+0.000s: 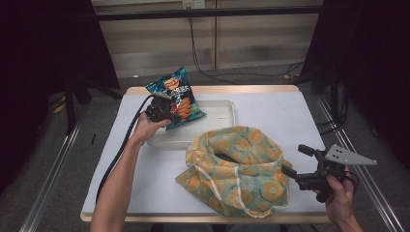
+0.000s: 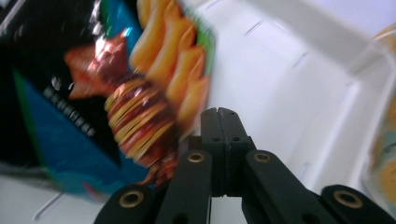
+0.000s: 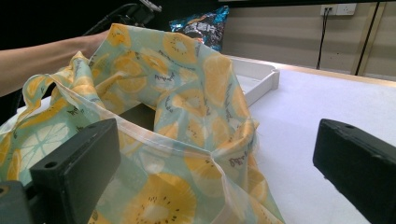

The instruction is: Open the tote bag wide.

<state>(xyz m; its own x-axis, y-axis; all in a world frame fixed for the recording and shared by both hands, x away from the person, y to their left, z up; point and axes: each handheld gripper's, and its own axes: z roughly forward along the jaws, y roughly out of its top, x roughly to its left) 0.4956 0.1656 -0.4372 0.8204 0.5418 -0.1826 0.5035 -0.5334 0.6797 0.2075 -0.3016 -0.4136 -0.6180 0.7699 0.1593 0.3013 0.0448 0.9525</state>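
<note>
A: Table point(image 1: 290, 116) had a white cover, and a white tray point(image 1: 222, 108) sat at the back centre. Why was the bag in front of it?

B: The fruit-print cloth bag point(image 1: 237, 169) lay slumped just ahead of the tray with its mouth gaping up. My read is it was staged as the drop target, close to the tray so the carry is short.

A: And the chip packet?

B: The chip packet point(image 1: 176, 96) was up over the tray's left end, tilted, with its lower edge in the left gripper point(image 1: 162, 110). In the left gripper view the jaws met flush, closed, pinching the packet's point(image 2: 116, 107) edge off to one side. A thin-edge grip like that probably lets it swing.

A: Right side?

B: The right gripper point(image 1: 296, 162) sat at the bag's right edge with its jaws spread wide and nothing between them. One finger point(image 3: 74, 163) was up against the bag's hem point(image 3: 177, 149). Looked parked there to catch the rim and hold the mouth open.
</note>
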